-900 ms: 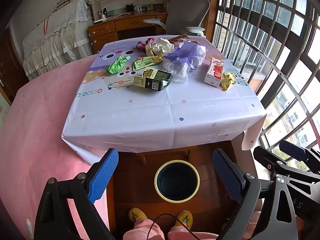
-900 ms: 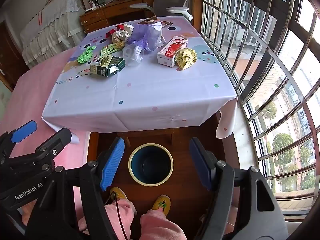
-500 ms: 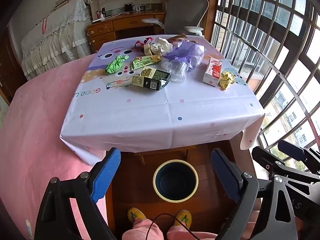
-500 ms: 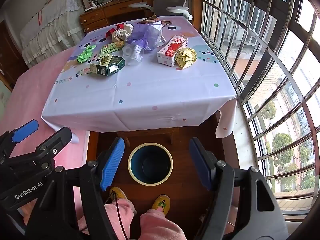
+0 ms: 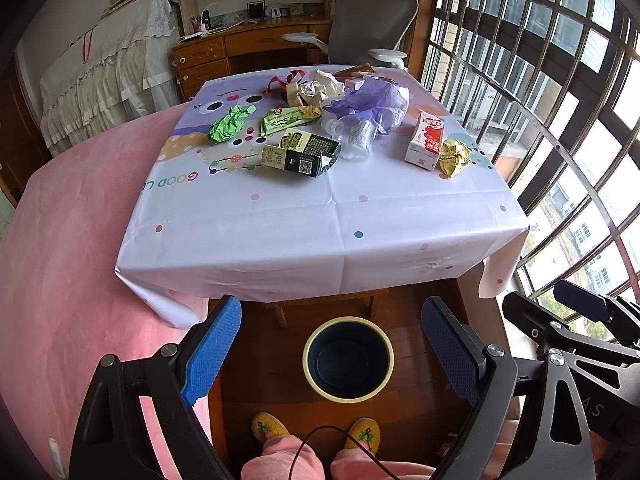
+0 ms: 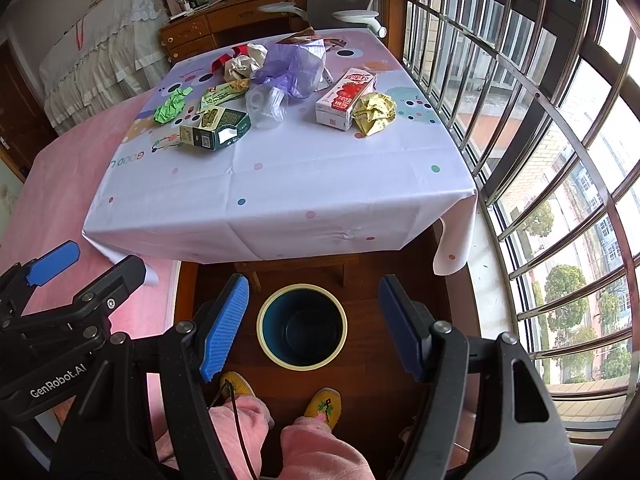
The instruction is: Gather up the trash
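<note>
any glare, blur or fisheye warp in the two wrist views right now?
Left wrist: strong barrel warp, window bars bow, corners vignette black; trash on the tablecloth stays sharp. Right wrist: same warp, the sky through the window blows out white, the bin interior reads dark.

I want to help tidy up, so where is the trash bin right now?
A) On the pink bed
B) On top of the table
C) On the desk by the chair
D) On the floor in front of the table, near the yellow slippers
D: the round bin stands on the wooden floor just past the table edge, close to the yellow slippers.
</note>
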Available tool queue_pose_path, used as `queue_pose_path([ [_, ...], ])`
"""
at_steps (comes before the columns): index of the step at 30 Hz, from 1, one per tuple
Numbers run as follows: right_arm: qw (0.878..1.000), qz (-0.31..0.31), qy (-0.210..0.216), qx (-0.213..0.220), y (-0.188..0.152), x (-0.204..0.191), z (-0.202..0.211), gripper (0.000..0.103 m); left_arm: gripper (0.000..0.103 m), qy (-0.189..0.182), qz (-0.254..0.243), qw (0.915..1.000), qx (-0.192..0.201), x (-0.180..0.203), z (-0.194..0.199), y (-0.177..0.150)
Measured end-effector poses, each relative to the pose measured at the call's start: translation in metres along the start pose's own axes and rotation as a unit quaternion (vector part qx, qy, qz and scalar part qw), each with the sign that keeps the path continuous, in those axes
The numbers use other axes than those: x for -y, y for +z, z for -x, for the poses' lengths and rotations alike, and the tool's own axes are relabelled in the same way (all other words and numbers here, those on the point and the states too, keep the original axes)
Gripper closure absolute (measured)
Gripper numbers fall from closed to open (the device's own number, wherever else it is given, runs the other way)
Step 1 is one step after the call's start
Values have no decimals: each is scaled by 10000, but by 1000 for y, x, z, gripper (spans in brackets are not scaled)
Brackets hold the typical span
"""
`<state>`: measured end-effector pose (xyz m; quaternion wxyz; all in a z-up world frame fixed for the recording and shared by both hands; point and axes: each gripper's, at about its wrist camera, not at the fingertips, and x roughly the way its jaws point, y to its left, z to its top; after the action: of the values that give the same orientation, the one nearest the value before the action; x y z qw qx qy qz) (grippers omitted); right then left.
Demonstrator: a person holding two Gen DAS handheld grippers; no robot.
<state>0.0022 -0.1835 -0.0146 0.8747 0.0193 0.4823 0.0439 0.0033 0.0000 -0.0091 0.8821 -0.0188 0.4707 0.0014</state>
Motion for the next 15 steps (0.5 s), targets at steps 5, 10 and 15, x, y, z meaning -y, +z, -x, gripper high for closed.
queue_pose_path([
  [5, 10000, -5, -5, -7, 1, 0, -2, 37, 10, 13, -6, 10000, -8, 1, -1, 2],
  [10, 10000, -9, -5, -14, 6, 1, 0, 37, 10, 14, -6, 10000, -3, 1, -1, 1],
  [15, 10000, -15, 1, -21, 0, 3, -9, 37, 10, 20, 2, 10000, -9, 1, -1, 0],
])
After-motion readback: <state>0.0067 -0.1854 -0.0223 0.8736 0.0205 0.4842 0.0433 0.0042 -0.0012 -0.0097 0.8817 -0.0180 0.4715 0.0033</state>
